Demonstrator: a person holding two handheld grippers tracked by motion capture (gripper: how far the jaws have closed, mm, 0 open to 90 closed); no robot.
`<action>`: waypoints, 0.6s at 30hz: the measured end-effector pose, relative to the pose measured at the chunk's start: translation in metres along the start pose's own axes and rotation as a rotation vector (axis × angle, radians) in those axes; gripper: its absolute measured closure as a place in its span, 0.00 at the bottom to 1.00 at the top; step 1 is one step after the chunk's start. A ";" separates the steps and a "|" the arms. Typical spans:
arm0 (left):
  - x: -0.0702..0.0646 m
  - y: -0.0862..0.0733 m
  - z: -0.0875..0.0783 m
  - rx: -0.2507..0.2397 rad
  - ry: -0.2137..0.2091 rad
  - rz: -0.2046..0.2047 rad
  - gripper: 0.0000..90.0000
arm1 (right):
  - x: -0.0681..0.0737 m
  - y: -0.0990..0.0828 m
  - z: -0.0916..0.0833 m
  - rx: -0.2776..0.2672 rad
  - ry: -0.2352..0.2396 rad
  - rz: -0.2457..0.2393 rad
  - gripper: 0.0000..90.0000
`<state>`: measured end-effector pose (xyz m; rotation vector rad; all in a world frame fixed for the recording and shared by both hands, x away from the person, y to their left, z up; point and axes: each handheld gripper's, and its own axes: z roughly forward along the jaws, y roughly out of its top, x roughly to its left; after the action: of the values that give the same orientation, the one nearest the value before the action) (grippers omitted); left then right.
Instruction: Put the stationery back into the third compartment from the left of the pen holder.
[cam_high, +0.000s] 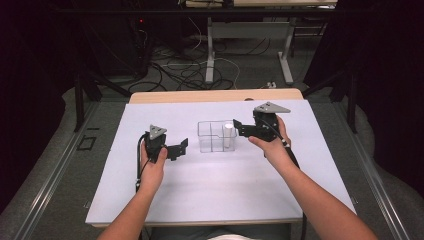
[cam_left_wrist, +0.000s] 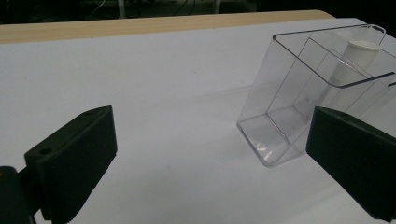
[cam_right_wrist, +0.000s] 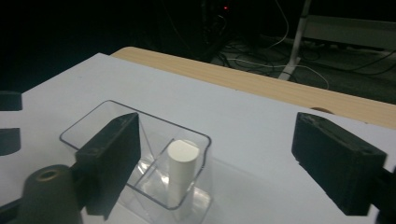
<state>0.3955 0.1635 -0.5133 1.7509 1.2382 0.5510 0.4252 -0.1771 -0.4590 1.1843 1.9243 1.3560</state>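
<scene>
White cylinder (cam_right_wrist: 182, 169) in clear organiser (cam_high: 210, 137) on white sheet (cam_high: 215, 185).

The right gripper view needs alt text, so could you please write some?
A white cylinder stands upright in a compartment of a clear divided box on a white table. The right gripper hangs above, jaws open.

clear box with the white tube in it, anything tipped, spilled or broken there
Nothing stands out. The clear box sits flat on the white table, and the white tube stands upright in one compartment. No cracks or spills show. Both grippers are open, off the box.
</scene>
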 end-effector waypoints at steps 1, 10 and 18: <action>0.000 0.000 0.000 -0.001 0.002 -0.003 0.02 | -0.003 0.000 -0.002 0.001 -0.009 0.007 0.16; 0.004 0.000 -0.001 -0.002 0.009 -0.013 0.02 | -0.026 -0.008 -0.015 0.001 -0.062 0.028 0.02; 0.006 -0.001 -0.001 0.006 0.017 -0.012 0.02 | -0.043 -0.024 -0.028 0.012 -0.111 0.045 0.00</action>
<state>0.3967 0.1694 -0.5147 1.7458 1.2621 0.5568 0.4152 -0.2306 -0.4741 1.2883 1.8412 1.2756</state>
